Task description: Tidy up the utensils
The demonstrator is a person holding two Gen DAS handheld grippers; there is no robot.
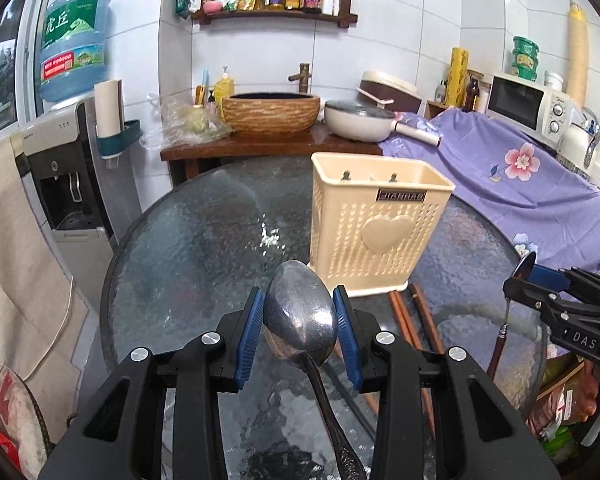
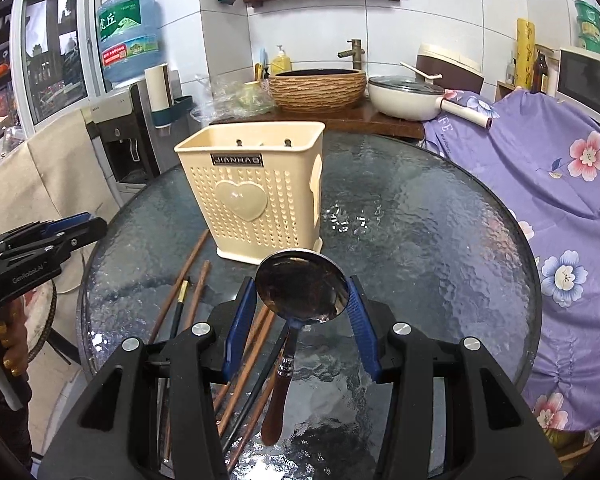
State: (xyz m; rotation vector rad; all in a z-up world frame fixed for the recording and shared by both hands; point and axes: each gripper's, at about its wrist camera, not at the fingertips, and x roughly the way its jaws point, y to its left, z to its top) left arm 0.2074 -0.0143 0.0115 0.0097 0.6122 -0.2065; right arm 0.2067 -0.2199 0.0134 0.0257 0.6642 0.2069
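Observation:
A cream perforated utensil holder [image 1: 374,224] with a heart on its front stands on the round glass table [image 1: 204,240]; it also shows in the right wrist view [image 2: 256,188]. My left gripper [image 1: 300,324] is shut on the bowl of a metal spoon [image 1: 300,316], its handle hanging toward the camera. My right gripper [image 2: 302,312] is shut on the bowl of a wooden-handled spoon [image 2: 302,284]; it shows at the right edge of the left wrist view [image 1: 540,292]. Brown chopsticks [image 2: 188,280] lie on the glass in front of the holder.
Behind the table a wooden counter holds a woven basin [image 1: 271,112] and a white pan [image 1: 358,120]. A purple floral cloth [image 1: 520,184] covers the right side under a microwave [image 1: 528,104]. A water dispenser [image 1: 68,176] stands at left.

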